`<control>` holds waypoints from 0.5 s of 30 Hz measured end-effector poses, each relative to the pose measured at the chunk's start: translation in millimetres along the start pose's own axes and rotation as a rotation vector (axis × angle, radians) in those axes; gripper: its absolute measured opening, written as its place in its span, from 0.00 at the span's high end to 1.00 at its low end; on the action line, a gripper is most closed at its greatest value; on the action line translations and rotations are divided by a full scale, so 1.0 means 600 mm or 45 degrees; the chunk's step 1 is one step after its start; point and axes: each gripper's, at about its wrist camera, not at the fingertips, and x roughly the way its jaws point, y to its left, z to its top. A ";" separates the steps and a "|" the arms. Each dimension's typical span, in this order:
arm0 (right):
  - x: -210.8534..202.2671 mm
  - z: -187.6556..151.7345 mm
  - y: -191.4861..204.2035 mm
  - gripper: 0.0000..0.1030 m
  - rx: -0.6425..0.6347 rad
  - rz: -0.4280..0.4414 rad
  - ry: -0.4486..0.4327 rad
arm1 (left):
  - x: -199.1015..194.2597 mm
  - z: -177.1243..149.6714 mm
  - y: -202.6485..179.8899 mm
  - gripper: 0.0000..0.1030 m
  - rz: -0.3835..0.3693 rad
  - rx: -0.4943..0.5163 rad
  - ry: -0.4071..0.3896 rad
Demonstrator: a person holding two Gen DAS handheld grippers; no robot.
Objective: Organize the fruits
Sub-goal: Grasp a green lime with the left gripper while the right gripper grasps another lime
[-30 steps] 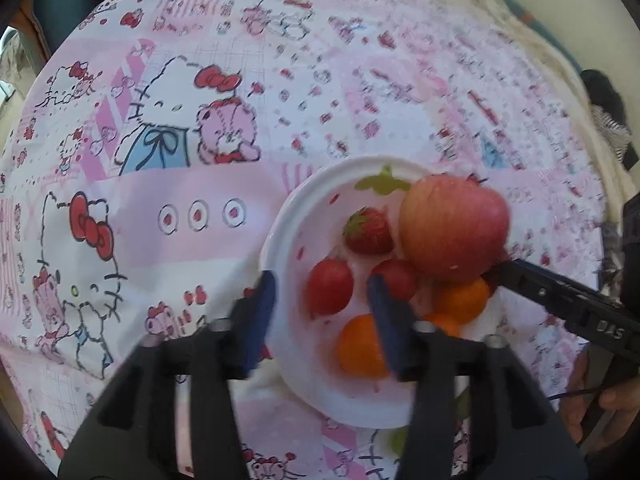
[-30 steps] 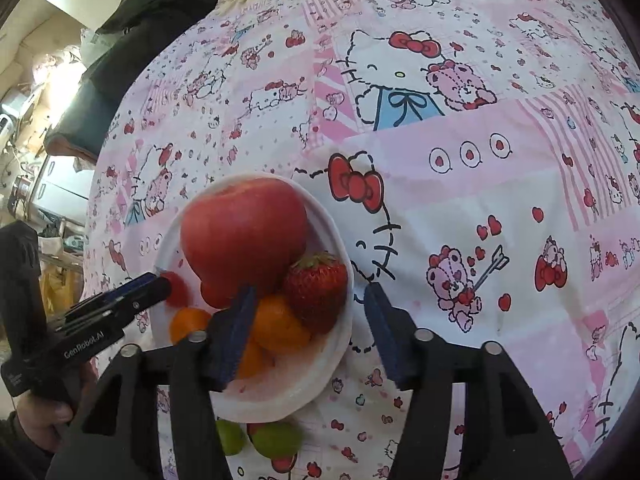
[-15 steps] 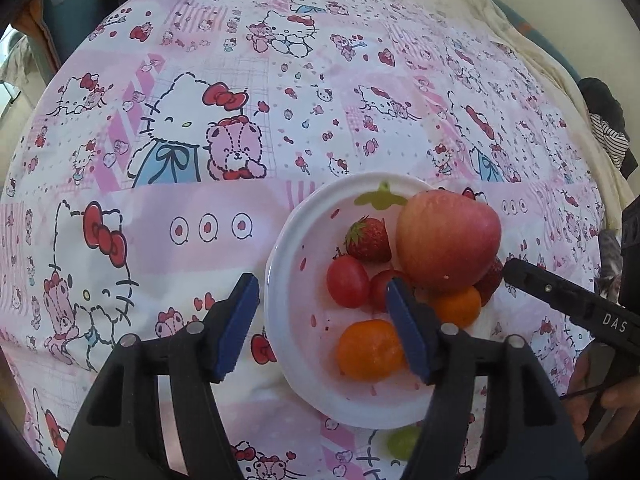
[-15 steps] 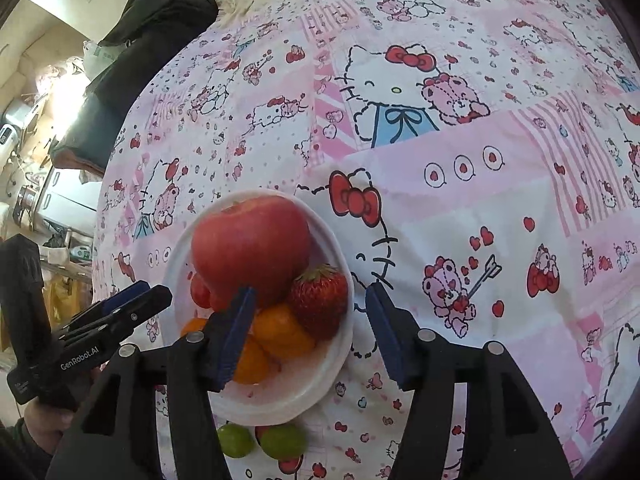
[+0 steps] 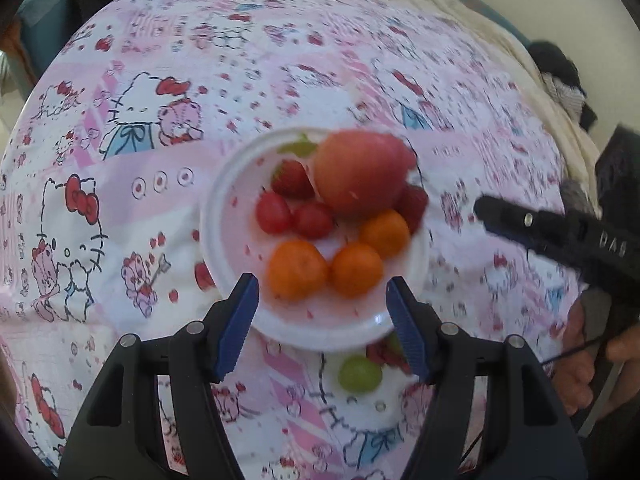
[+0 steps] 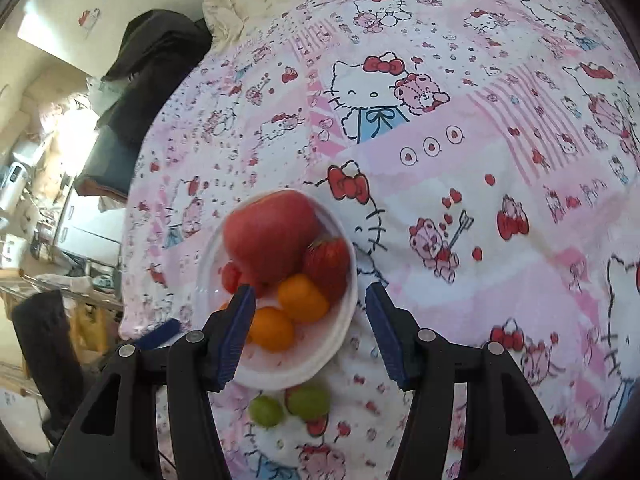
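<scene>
Grapes (image 6: 308, 400): we see two green ones loose on the cloth, just outside the plate (image 6: 344, 320).
Nearer tool: right gripper (image 6: 306, 298), directly above them.
Jaws: both grippers apart, empty.

White plate (image 6: 344, 336) of fruit — two green grapes (image 6: 308, 400) just beside

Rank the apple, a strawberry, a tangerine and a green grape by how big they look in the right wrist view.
1. Apple, clearly the largest.
2. Strawberry.
3. Tangerine, close to the strawberry, so that order is unsure.
4. Green grape, smallest, though it lies nearest the camera.
</scene>
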 end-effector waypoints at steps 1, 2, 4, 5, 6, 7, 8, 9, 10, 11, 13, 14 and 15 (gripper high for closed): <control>-0.006 -0.006 0.001 0.42 -0.006 -0.010 -0.010 | 0.000 -0.005 -0.006 0.39 0.000 0.020 0.009; -0.012 -0.012 0.002 0.42 -0.009 -0.016 -0.013 | 0.000 -0.011 -0.010 0.39 0.002 0.038 0.022; -0.026 -0.024 0.001 0.42 -0.013 -0.014 -0.022 | 0.003 -0.028 -0.020 0.39 -0.008 0.076 0.059; -0.033 -0.030 0.000 0.42 -0.012 -0.015 -0.028 | 0.007 -0.038 -0.024 0.39 -0.011 0.091 0.078; -0.043 -0.037 -0.003 0.42 -0.007 -0.014 -0.033 | 0.010 -0.048 -0.028 0.39 -0.012 0.102 0.096; -0.049 -0.042 -0.005 0.42 -0.003 -0.011 -0.037 | 0.013 -0.055 -0.030 0.39 -0.011 0.108 0.109; -0.055 -0.047 -0.008 0.42 0.005 -0.007 -0.040 | 0.019 -0.066 -0.035 0.39 -0.016 0.120 0.128; -0.060 -0.052 -0.012 0.42 0.016 -0.004 -0.041 | 0.025 -0.074 -0.039 0.39 -0.021 0.134 0.141; -0.064 -0.057 -0.015 0.42 0.029 0.000 -0.043 | 0.029 -0.082 -0.044 0.39 -0.024 0.149 0.150; -0.068 -0.061 -0.019 0.42 0.045 0.007 -0.042 | 0.036 -0.089 -0.049 0.39 -0.018 0.166 0.154; -0.071 -0.069 -0.028 0.42 0.081 0.032 -0.031 | 0.043 -0.097 -0.058 0.41 -0.028 0.193 0.155; -0.071 -0.071 -0.031 0.42 0.096 0.039 -0.026 | 0.046 -0.100 -0.065 0.41 -0.031 0.223 0.159; -0.073 -0.073 -0.033 0.41 0.105 0.035 -0.027 | 0.048 -0.103 -0.072 0.41 -0.027 0.248 0.158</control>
